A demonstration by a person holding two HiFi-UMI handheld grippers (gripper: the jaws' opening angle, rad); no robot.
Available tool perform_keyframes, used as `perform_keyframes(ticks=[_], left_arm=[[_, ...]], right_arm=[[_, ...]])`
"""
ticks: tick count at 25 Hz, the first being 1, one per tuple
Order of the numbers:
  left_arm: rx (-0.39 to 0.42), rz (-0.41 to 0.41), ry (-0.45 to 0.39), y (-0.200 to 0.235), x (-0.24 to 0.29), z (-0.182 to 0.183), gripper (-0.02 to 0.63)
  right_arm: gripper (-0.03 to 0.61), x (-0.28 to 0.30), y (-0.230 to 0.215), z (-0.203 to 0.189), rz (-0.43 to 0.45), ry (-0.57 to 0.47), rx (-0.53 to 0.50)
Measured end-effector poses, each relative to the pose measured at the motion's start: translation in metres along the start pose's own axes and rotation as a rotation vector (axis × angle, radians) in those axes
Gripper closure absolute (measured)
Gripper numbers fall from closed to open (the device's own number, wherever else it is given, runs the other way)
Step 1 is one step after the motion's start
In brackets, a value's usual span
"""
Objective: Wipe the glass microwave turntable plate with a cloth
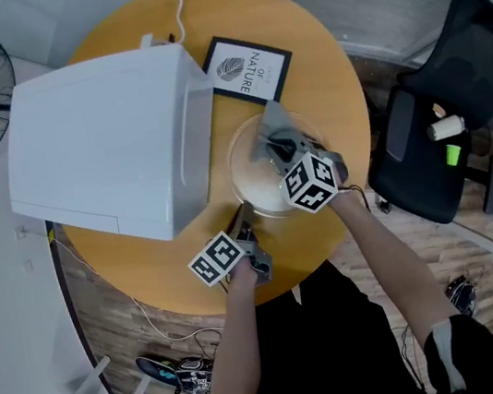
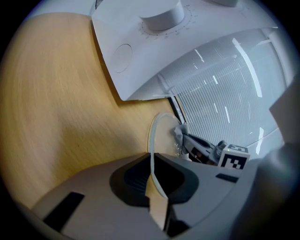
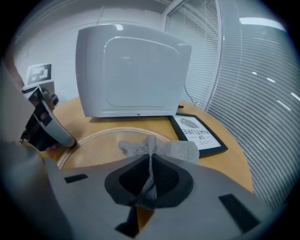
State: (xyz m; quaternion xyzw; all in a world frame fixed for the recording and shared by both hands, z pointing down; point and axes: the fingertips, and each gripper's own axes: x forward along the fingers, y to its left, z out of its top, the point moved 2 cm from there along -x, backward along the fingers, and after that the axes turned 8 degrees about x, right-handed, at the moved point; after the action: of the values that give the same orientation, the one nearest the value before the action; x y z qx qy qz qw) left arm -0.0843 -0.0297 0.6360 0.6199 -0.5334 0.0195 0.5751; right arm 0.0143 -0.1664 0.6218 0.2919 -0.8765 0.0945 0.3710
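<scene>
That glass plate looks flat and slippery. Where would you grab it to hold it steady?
By its thin rim, coming in from the person's side. The glass plate is a shallow disc lying about flat on the table, so only the edge fits between jaws. The left gripper pinches it there, which leaves the top free for the cloth in the right gripper.

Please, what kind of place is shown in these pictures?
Probably an office room: a black office chair stands beside a round wooden table, and slatted blinds run along one side.
</scene>
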Motion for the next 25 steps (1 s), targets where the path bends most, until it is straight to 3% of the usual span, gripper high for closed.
perform_keyframes(ticks=[7, 11, 15, 20, 25], left_arm=[[0.001, -0.001, 0.001, -0.001, 0.0, 0.0, 0.595], [0.004, -0.002, 0.002, 0.0, 0.0, 0.001, 0.595], [0.009, -0.007, 0.006, -0.001, 0.0, 0.0, 0.595], [0.02, -0.009, 0.007, -0.001, 0.0, 0.0, 0.594], [0.038, -0.016, 0.019, -0.003, 0.001, -0.002, 0.592]], right_arm=[[0.558, -0.026, 0.085, -0.02, 0.154, 0.012, -0.108], [0.557, -0.046, 0.129, -0.041, 0.353, 0.04, -0.228], [0.555, -0.06, 0.126, -0.059, 0.492, 0.067, -0.311], [0.555, -0.059, 0.075, -0.064, 0.48, 0.099, -0.301], [0.555, -0.046, 0.021, -0.052, 0.377, 0.082, -0.132]])
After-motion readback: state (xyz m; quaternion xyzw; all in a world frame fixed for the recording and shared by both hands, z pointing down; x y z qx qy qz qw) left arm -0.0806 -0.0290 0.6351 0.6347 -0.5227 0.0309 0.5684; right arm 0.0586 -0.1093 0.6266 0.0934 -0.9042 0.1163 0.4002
